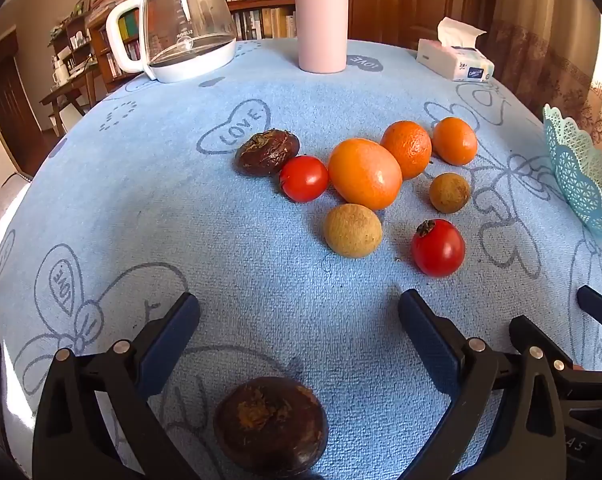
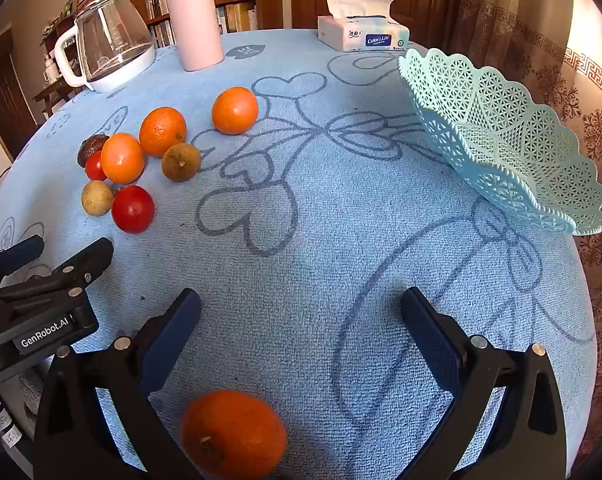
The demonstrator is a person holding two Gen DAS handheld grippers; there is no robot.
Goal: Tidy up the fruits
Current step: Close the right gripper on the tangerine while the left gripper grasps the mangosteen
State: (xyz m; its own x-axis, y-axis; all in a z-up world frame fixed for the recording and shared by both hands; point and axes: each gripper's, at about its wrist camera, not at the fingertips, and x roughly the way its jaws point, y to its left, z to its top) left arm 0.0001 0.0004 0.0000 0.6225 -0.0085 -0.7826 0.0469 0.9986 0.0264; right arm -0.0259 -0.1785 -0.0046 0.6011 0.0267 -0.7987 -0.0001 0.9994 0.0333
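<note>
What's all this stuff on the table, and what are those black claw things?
Oranges: five, orange; four in the cluster, one between the right claw's fingers.
Tomatoes: two, red, in the cluster.
Longans: two, tan, in the cluster.
Dark brown fruits: two; one at the cluster's edge, one between the left claw's fingers.
Basket: one, turquoise, right edge, nothing visible inside.
Glass jug: one, clear with white base, far side.
Flask: one, pink, far side.
Tissue box: one, white, far side.
Cloth: one, blue, covering the table.
Left gripper: black, open.
Right gripper: black, open.
</note>
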